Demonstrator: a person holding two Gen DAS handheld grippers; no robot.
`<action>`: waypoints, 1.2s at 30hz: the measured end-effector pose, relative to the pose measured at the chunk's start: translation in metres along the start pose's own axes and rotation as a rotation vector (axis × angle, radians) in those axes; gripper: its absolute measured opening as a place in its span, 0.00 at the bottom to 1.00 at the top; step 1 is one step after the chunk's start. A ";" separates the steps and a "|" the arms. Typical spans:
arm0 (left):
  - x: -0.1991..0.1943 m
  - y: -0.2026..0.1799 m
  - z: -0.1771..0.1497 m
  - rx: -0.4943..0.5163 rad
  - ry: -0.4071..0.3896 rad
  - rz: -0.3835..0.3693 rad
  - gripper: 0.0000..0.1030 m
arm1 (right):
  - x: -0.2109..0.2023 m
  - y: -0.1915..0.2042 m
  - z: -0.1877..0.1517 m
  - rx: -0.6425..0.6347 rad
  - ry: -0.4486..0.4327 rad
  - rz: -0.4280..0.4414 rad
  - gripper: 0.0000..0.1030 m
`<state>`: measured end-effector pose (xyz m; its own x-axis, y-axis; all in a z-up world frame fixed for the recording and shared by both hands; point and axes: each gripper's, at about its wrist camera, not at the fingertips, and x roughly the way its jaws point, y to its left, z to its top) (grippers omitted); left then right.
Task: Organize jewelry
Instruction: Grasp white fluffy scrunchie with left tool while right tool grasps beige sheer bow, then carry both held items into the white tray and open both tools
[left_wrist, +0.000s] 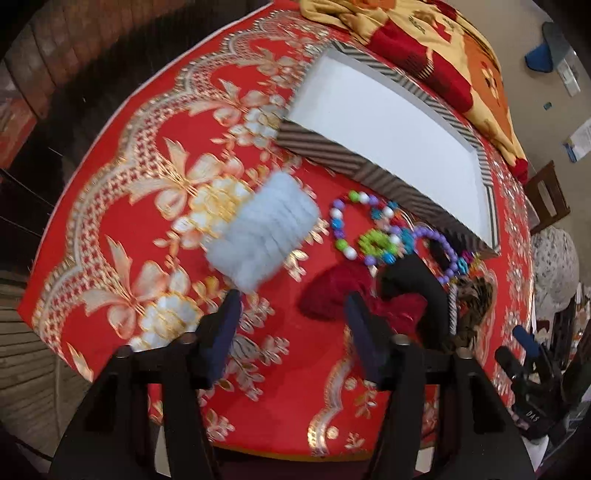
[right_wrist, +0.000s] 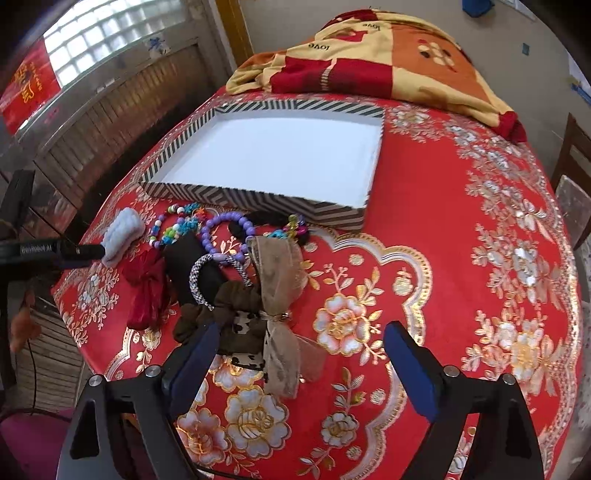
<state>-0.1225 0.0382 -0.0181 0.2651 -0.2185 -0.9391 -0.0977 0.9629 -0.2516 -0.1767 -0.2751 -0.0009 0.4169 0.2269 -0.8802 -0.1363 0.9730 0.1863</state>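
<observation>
A pile of jewelry and hair accessories lies in front of an empty white tray with a striped rim (left_wrist: 325, 144) (right_wrist: 258, 197). It holds a fluffy pale-blue scrunchie (left_wrist: 264, 234) (right_wrist: 123, 230), colourful bead bracelets (left_wrist: 369, 230) (right_wrist: 177, 227), a purple bead bracelet (right_wrist: 225, 236), a dark-red bow (left_wrist: 332, 293) (right_wrist: 146, 291), a black band (left_wrist: 417, 284) and a sheer tan bow (right_wrist: 280, 295). My left gripper (left_wrist: 291, 332) is open, just short of the blue scrunchie and red bow; its tip (right_wrist: 94, 251) shows touching the scrunchie. My right gripper (right_wrist: 299, 365) is open, its left finger by a brown scrunchie (right_wrist: 232, 317).
A red and gold floral cloth (right_wrist: 443, 258) covers the table. A folded yellow-red blanket (right_wrist: 388, 55) lies behind the tray. A wooden chair (right_wrist: 576, 177) stands at the right edge. Dark floor and a wall lie off the table's left side.
</observation>
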 end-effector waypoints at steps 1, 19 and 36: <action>0.000 0.004 0.003 -0.009 -0.005 -0.004 0.68 | 0.003 0.000 0.001 0.002 0.004 0.007 0.78; 0.039 0.006 0.037 0.143 0.060 0.080 0.69 | 0.038 0.003 0.017 -0.025 0.059 0.040 0.70; 0.020 0.006 0.041 0.135 -0.025 0.017 0.27 | 0.008 -0.006 0.016 0.035 0.021 0.147 0.20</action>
<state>-0.0785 0.0457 -0.0291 0.2883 -0.1999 -0.9364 0.0277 0.9793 -0.2005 -0.1583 -0.2789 -0.0027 0.3763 0.3660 -0.8511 -0.1625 0.9305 0.3283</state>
